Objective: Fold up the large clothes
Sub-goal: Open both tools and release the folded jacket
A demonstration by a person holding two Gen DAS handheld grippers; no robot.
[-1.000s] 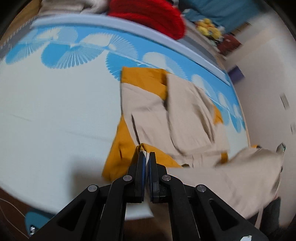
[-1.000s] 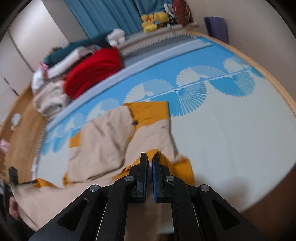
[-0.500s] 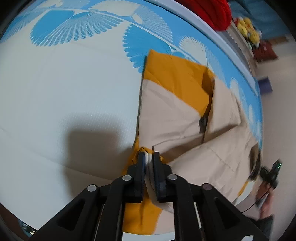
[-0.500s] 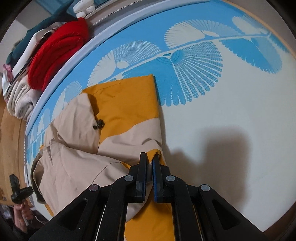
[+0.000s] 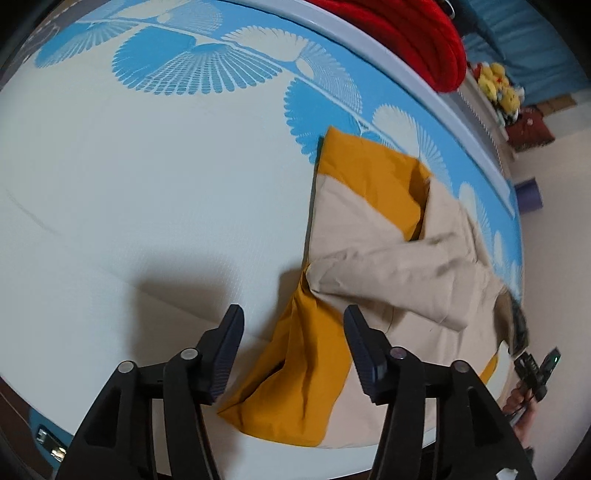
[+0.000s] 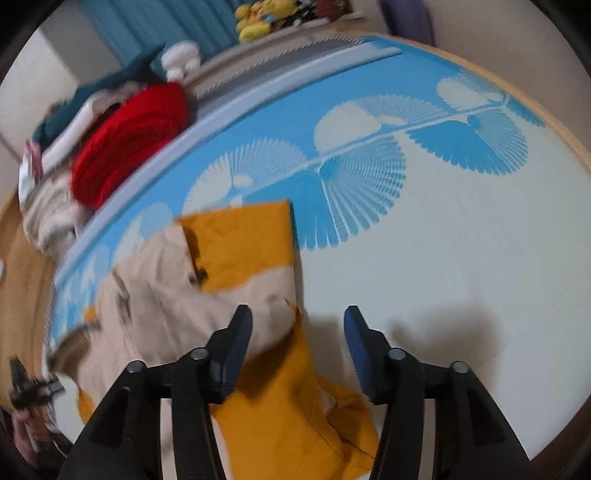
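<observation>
A beige and mustard-yellow garment (image 5: 373, 258) lies partly folded on a white bed sheet with blue fan patterns (image 5: 147, 177). My left gripper (image 5: 293, 354) is open and empty, just above the garment's yellow near end. My right gripper (image 6: 297, 352) is open and empty over the same yellow part (image 6: 291, 413), with the beige fold (image 6: 177, 295) to its left. The right gripper shows small at the right edge of the left wrist view (image 5: 535, 373); the left one shows at the left edge of the right wrist view (image 6: 29, 387).
A red blanket (image 6: 129, 140) and a pile of folded clothes (image 6: 48, 184) lie at the back of the bed. Yellow plush toys (image 6: 258, 22) sit on a ledge before blue curtains. The bed's wooden edge (image 6: 554, 122) curves along the right.
Both grippers were shut on the garment's edge and carried it forward over the bed. Now both have opened and let the cloth drop onto the garment.
</observation>
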